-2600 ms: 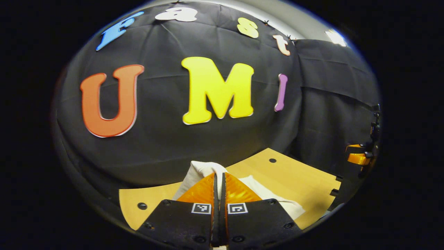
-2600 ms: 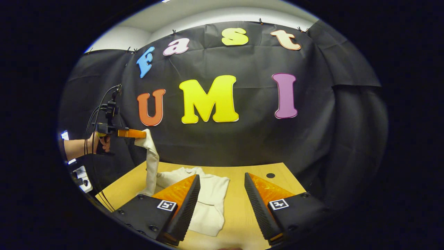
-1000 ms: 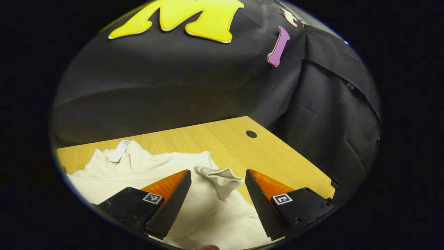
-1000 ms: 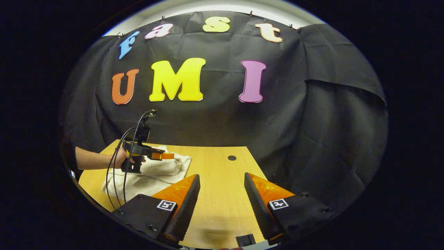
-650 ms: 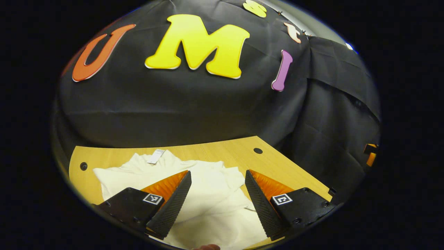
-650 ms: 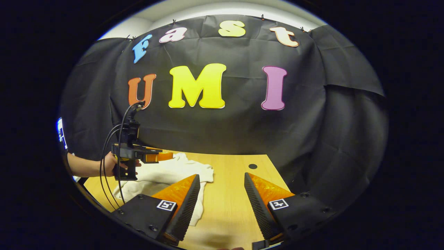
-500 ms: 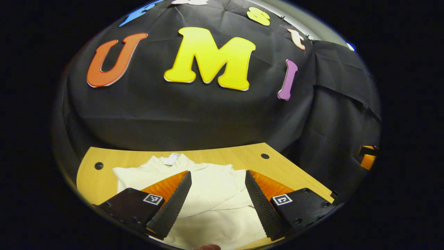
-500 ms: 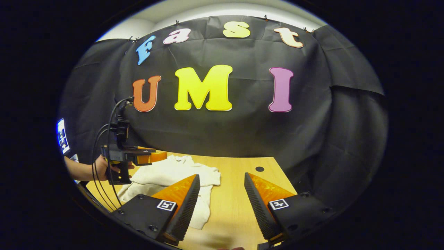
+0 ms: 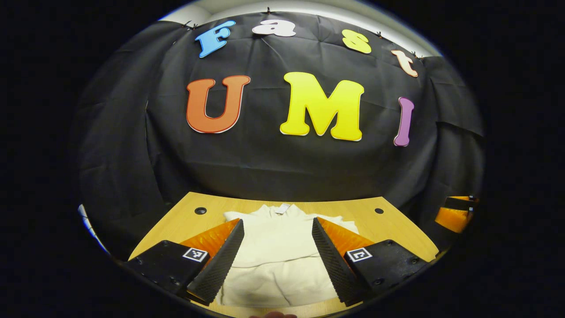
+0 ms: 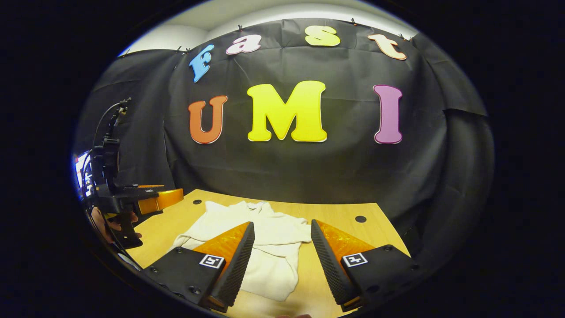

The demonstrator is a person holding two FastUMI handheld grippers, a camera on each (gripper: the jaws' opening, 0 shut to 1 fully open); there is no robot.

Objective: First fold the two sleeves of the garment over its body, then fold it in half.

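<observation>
A cream garment [image 9: 278, 247] lies flat on the wooden table [image 9: 176, 225], its collar and label [image 9: 282, 208] toward the far wall. A sleeve lies folded across its body. My left gripper [image 9: 277, 260] hovers open above its near half, fingers spread to either side and touching nothing. In the right gripper view the garment [image 10: 265, 234] sits left of centre, and my right gripper [image 10: 281, 260] hangs open over its right edge with nothing between its fingers. The left gripper [image 10: 170, 198] hangs farther off at the left, held by a hand [image 10: 108, 225].
Round holes mark the tabletop at the far left [image 9: 201, 210] and far right [image 9: 378, 210]. The black cloth wall stands just behind the table. The right gripper [image 9: 454, 212] juts in at the right rim. A bright screen [image 10: 81, 172] glows at the far left.
The left gripper released the sleeve, which now lies over the body, then drew back and turned to face the garment square on. The right gripper swung left toward the garment.
</observation>
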